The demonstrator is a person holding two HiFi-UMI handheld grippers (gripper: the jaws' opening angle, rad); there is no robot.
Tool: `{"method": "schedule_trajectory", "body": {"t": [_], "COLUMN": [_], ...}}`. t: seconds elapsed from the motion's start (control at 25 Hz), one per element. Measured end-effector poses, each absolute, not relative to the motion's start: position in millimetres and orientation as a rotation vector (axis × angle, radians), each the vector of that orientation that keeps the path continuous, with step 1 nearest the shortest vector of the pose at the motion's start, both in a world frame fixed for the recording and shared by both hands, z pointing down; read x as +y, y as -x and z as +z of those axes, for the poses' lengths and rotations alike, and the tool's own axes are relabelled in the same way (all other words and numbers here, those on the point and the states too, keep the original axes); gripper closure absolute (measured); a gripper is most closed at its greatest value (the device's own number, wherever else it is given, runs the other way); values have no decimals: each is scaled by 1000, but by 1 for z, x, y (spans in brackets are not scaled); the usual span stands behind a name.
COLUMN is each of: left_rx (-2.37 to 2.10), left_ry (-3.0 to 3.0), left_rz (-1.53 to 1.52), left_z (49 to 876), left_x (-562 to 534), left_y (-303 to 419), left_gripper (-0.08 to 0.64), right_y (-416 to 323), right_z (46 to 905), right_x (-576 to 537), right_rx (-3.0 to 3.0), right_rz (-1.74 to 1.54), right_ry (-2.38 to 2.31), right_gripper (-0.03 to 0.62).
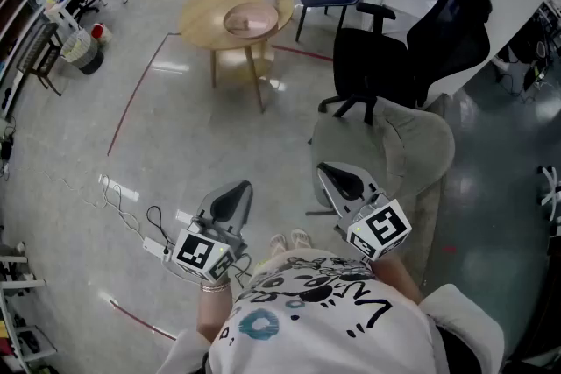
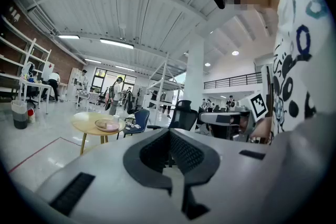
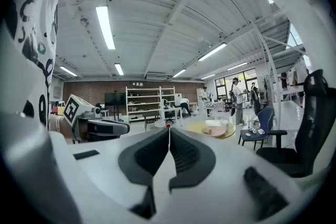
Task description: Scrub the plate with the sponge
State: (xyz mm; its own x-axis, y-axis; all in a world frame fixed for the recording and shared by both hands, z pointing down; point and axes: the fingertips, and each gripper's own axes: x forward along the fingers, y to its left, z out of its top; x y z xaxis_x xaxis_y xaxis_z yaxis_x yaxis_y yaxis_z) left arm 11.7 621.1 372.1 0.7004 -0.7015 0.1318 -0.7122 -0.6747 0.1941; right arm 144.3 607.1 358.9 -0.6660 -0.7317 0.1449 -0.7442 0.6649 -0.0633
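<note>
A shallow round pink plate (image 1: 250, 18) holding a tan lump (image 3: 207, 130) was seen on the round pale wooden table (image 1: 202, 13) at twelve o'clock, with the grey left gripper (image 1: 240, 187) and the grey right gripper (image 1: 323, 170) both closed on nothing.

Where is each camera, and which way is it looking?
Head view: on the person's head, looking down at the floor; shows left gripper, right gripper, shirt.
Left gripper view: on the left gripper, looking across the room; shows its shut jaws, shirt.
Right gripper view: on the right gripper, facing likewise; shows its shut jaws, shirt.
Shared: all see the yellow table with the plate.
</note>
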Motion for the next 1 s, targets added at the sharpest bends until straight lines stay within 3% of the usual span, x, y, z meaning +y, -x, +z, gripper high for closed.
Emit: {"method": "schedule_trajectory", "body": {"t": [1.0], "left_rx": [-1007], "left_ry": [-2754], "left_rz": [119], "left_z": [375], "left_x": [640], "left_y": [18], "left_gripper": [545], "right_y": [-119], "right_z": [366], "right_x": [619], "right_rx": [-2757], "right_rz": [259], "right_ry": [-1287], "right_gripper": [561]}}
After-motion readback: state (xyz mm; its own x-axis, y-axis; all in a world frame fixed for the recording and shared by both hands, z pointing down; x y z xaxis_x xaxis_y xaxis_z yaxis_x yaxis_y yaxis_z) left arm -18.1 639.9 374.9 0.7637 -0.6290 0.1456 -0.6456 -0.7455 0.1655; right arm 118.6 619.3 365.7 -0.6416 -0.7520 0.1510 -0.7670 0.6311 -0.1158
